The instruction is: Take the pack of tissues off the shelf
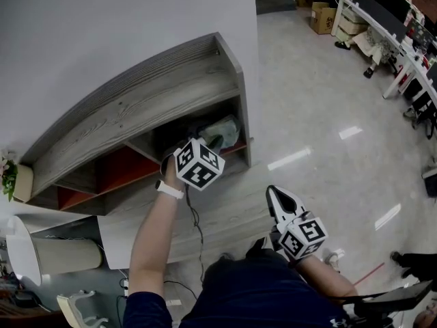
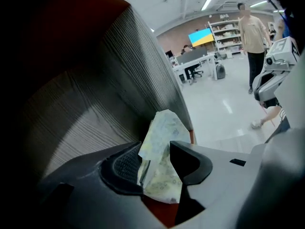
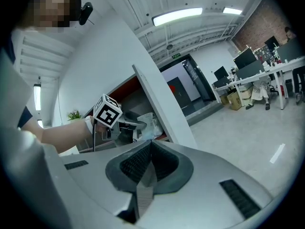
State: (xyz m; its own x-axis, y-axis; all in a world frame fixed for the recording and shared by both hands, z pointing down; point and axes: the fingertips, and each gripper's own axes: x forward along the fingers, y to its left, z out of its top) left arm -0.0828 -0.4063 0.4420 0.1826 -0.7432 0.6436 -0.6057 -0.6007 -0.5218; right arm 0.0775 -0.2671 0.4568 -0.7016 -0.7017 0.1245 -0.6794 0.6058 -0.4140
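The pack of tissues (image 1: 224, 131) is pale green and crumpled, lying in the right-hand compartment of the grey wooden shelf (image 1: 136, 101). My left gripper (image 1: 207, 142) reaches into that compartment. In the left gripper view its jaws (image 2: 156, 163) are closed on the pack of tissues (image 2: 162, 137), which bulges out above the pads, with the shelf's side wall (image 2: 133, 70) just behind. My right gripper (image 1: 276, 195) hangs low beside the person's body, away from the shelf, jaws shut and empty (image 3: 150, 149). The right gripper view also takes in the left gripper (image 3: 136, 126) at the pack of tissues (image 3: 147, 120).
The shelf's neighbouring compartments have red backs (image 1: 119, 169). A potted plant (image 1: 8, 173) and a white cylinder (image 1: 61, 255) stand at the left. Glossy floor spreads to the right, with desks (image 1: 403, 19) and cardboard boxes (image 1: 324, 16) far off. A person (image 2: 251, 32) stands in the distance.
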